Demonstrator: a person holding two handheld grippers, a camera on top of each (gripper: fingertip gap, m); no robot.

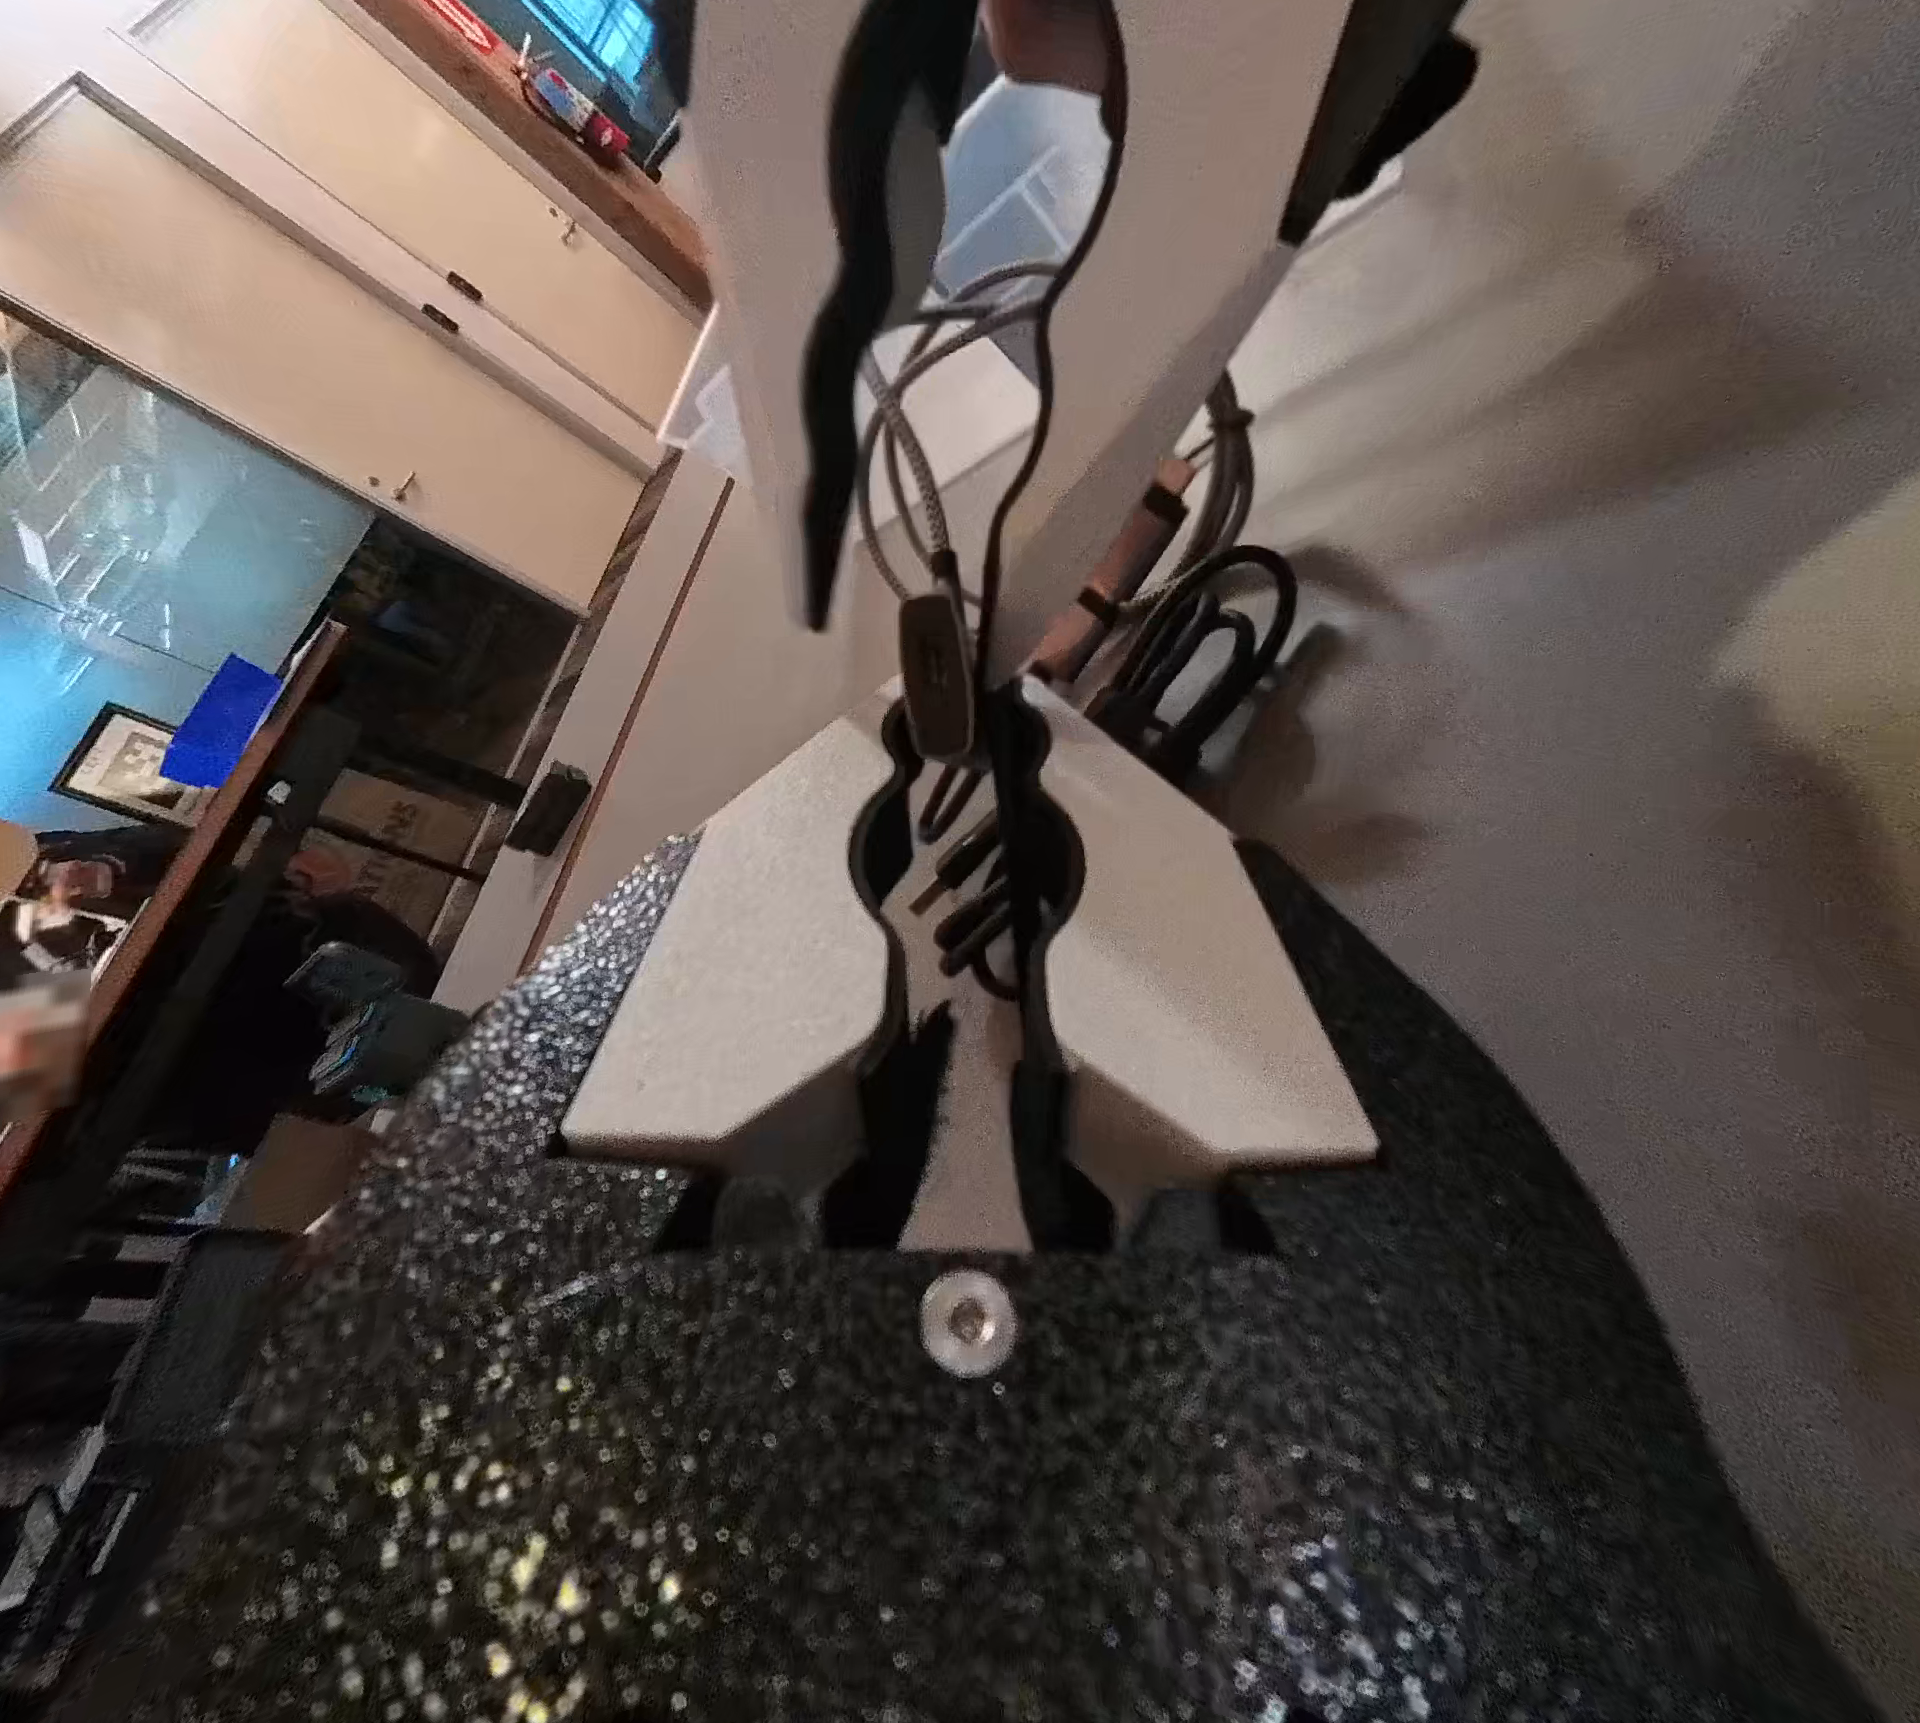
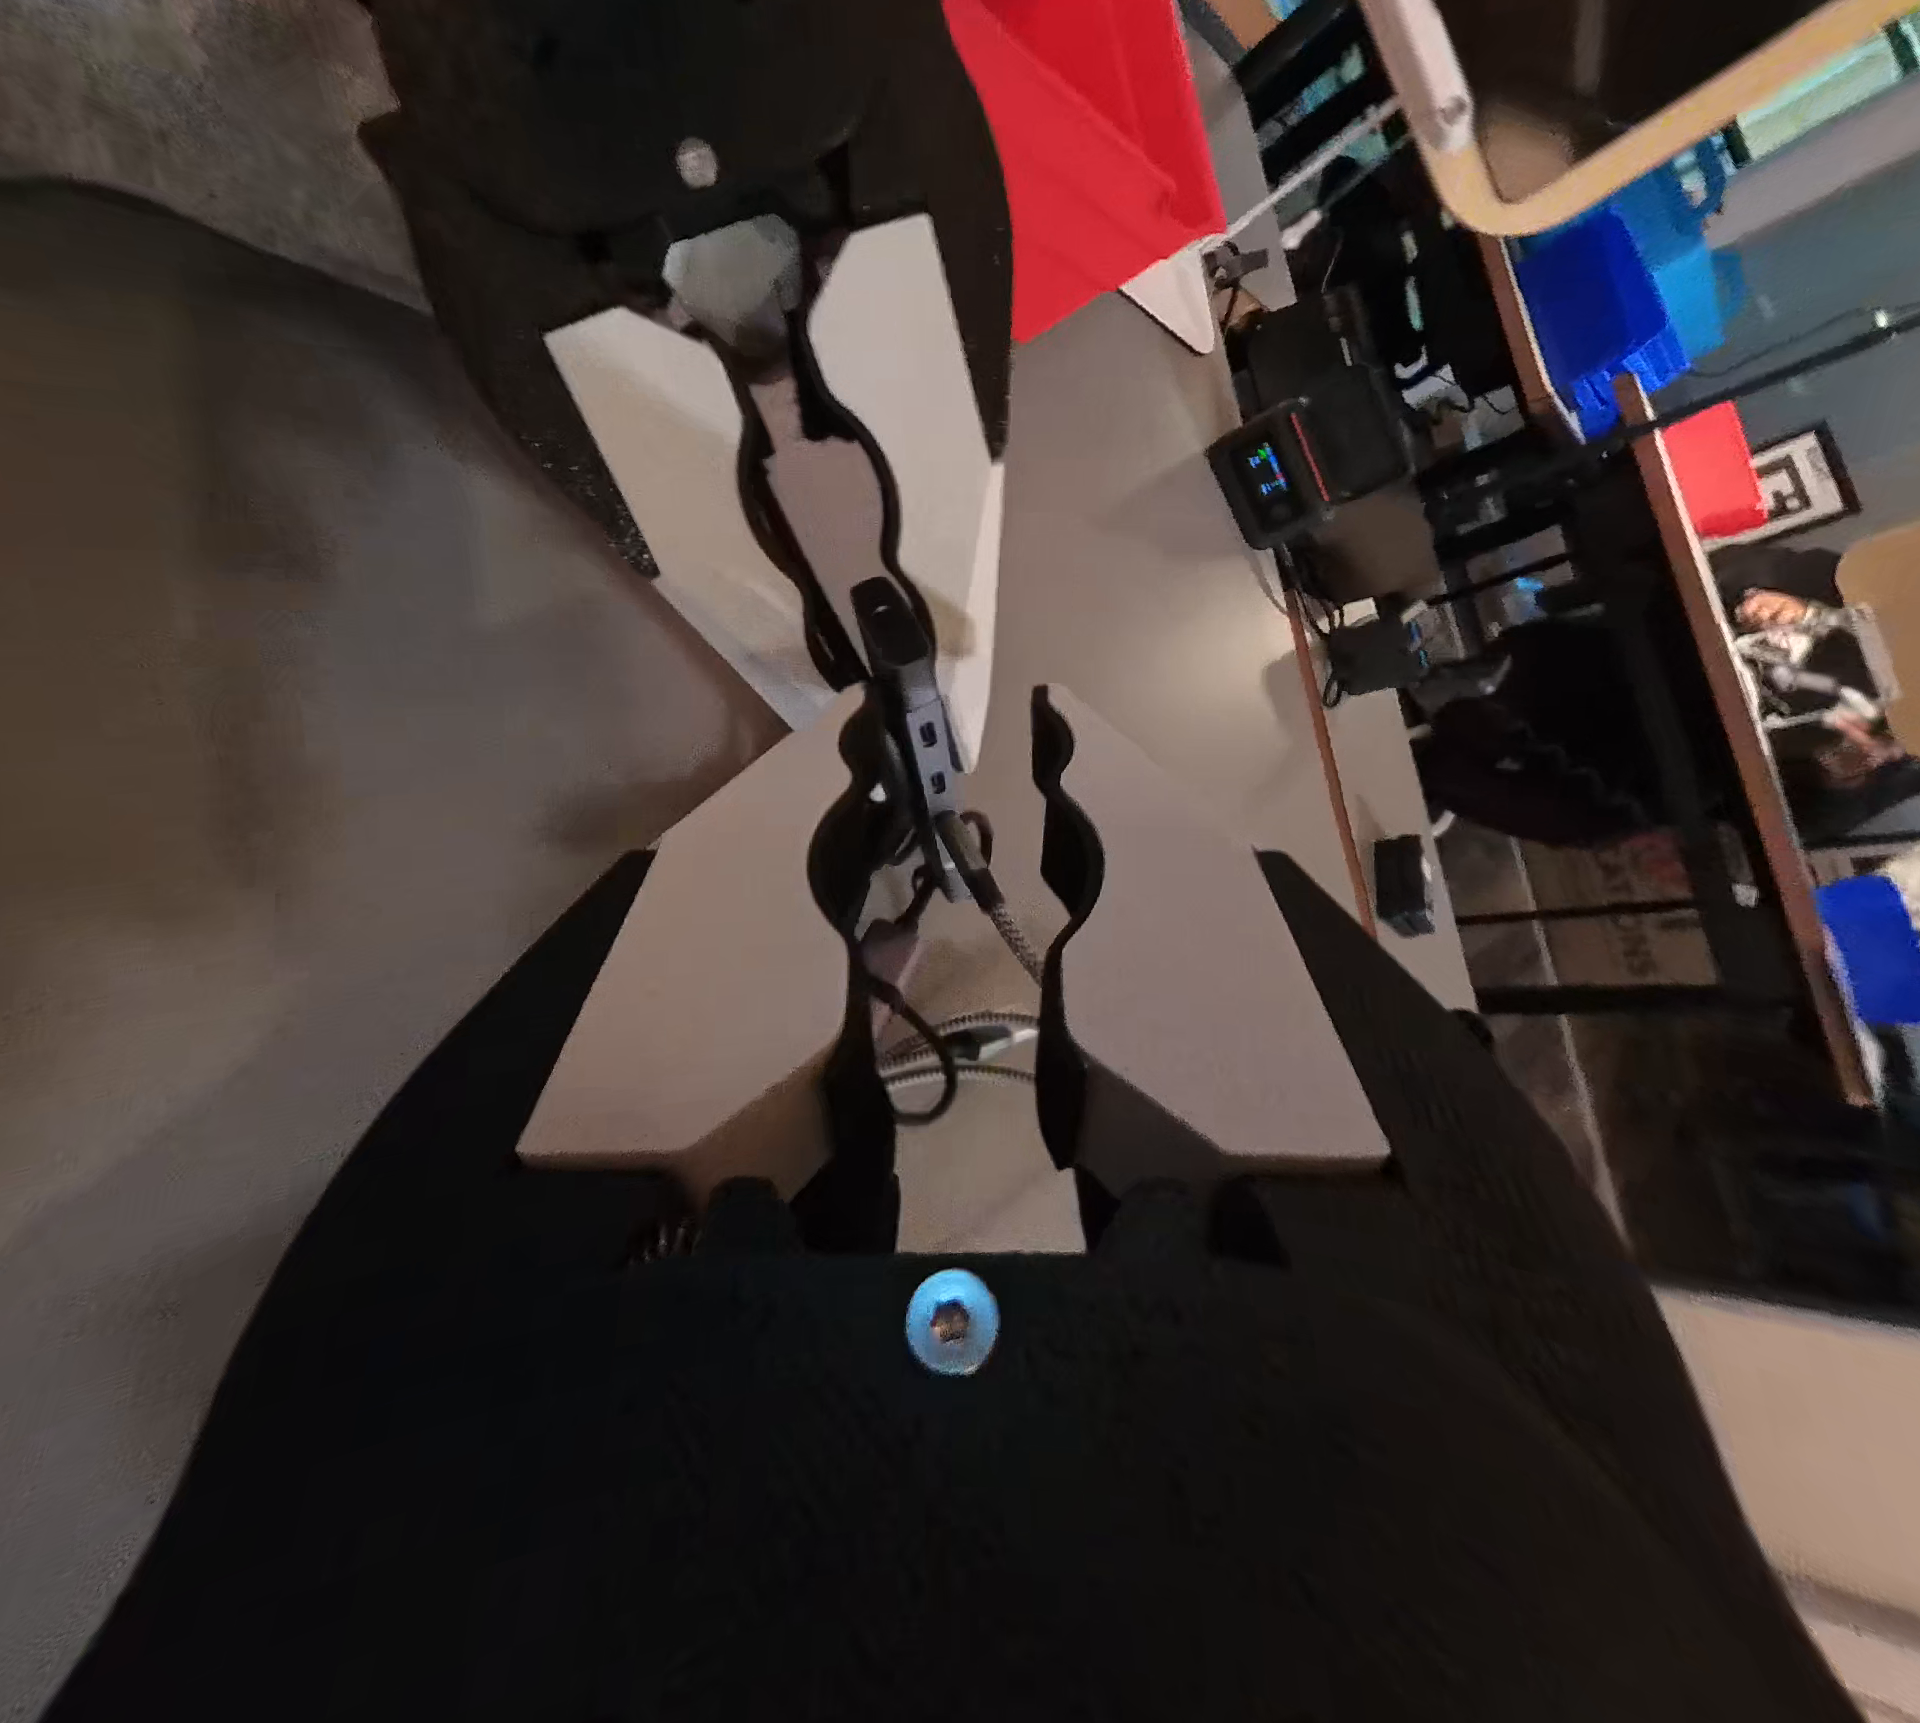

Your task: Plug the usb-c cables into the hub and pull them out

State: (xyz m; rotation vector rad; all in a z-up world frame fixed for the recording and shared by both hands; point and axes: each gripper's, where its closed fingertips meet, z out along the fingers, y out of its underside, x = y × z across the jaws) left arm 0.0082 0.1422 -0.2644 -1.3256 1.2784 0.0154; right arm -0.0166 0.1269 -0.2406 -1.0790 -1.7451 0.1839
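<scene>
My left gripper (image 1: pixel 961 699) is shut on the dark grey hub (image 1: pixel 938 686), which sticks out past its fingertips. A braided grey cable (image 1: pixel 902 468) runs from the hub's far end. A thin black cable (image 1: pixel 1000 593) hangs beside it. In the right wrist view the hub (image 2: pixel 923 738) shows its side ports, held by the left gripper (image 2: pixel 883 624) coming from the top. The braided cable's plug (image 2: pixel 971 868) sits in the hub's near end. My right gripper (image 2: pixel 951 705) is open, its fingers on either side of the hub end and plug. The hub lies close to its left pad.
A light table (image 1: pixel 1558 530) lies under both grippers. Black coiled cables (image 1: pixel 1205 634) and a copper-coloured plug (image 1: pixel 1148 520) lie on it beyond the hub. Desks with equipment and a red panel (image 2: pixel 1060 94) stand at the right.
</scene>
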